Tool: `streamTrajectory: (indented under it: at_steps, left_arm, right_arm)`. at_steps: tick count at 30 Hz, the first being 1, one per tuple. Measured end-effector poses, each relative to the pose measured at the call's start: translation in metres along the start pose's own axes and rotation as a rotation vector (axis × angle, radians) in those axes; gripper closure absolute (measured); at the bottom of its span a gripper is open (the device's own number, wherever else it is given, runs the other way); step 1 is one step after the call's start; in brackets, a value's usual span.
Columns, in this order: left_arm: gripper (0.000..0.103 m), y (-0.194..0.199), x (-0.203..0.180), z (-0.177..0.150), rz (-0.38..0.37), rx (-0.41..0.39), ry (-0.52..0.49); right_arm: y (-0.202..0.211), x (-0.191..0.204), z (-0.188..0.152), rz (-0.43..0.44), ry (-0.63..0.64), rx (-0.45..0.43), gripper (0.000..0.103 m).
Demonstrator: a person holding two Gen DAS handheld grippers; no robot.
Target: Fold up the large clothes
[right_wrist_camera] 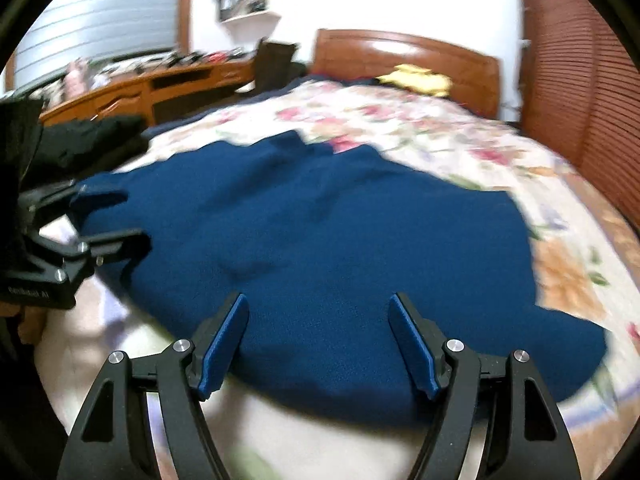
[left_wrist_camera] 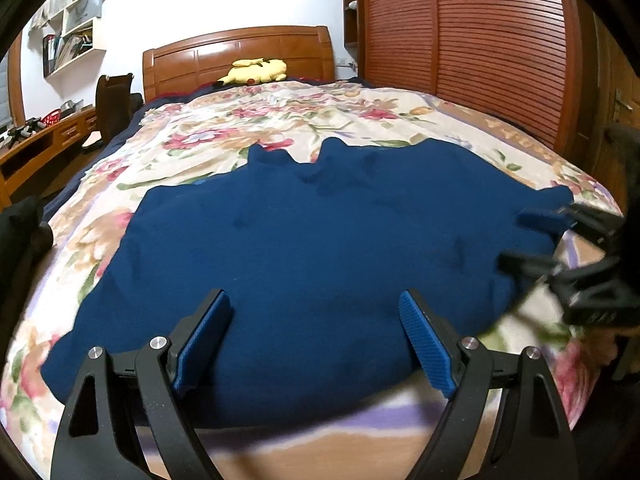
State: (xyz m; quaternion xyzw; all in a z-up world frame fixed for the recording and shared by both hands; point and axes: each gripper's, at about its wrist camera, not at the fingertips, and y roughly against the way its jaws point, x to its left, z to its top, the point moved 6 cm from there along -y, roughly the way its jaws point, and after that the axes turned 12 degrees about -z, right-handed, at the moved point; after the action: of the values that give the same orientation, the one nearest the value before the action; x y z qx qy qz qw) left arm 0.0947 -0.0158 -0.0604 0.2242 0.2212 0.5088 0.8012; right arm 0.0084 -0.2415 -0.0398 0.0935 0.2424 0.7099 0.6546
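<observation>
The left gripper point(left_wrist_camera: 312, 304) hovers over the near hem of a large dark-blue knit garment point(left_wrist_camera: 304, 240), its blue-padded fingers point(left_wrist_camera: 208, 332) spread wide with nothing between them. The right gripper point(right_wrist_camera: 318, 308) sits the same way — wide, empty — above the same hem. The garment lies flat on the floral bedspread point(left_wrist_camera: 320, 116) of the bed. Farther back, a yellow plush toy point(left_wrist_camera: 256, 70) rests by the wooden headboard point(left_wrist_camera: 240, 50).

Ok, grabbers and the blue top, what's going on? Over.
Left gripper open, right gripper open, both empty. Blue garment spread on floral bedspread. Nothing on it.
</observation>
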Motion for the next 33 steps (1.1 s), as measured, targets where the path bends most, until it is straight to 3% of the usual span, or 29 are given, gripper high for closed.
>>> streamTrajectory:
  at_steps: [6,10,16,24,28,33]
  left_arm:
    - [0.016,-0.001,0.002,-0.003,-0.004,-0.001,0.016]
    - [0.016,-0.005,0.0,-0.004,0.01,0.011,0.002]
    - [0.016,-0.006,0.0,-0.004,0.015,0.014,-0.001]
    - [0.016,-0.006,0.001,-0.004,0.015,0.014,-0.003]
    - [0.016,-0.006,0.001,-0.004,0.015,0.014,-0.003]
    - [0.015,-0.006,0.001,-0.004,0.016,0.015,-0.004]
  right_arm:
    - [0.028,-0.05,-0.004,-0.175,-0.038,-0.074,0.028]
    - [0.025,-0.076,-0.015,-0.235,-0.072,-0.046,0.028]
    - [0.014,-0.087,-0.019,-0.172,-0.134,0.01,0.028]
    - [0.015,-0.09,-0.018,-0.169,-0.199,0.052,0.013]
    - [0.005,-0.089,-0.025,-0.136,-0.216,0.121,0.011]
    - [0.005,-0.091,-0.024,-0.075,-0.265,0.146,0.011]
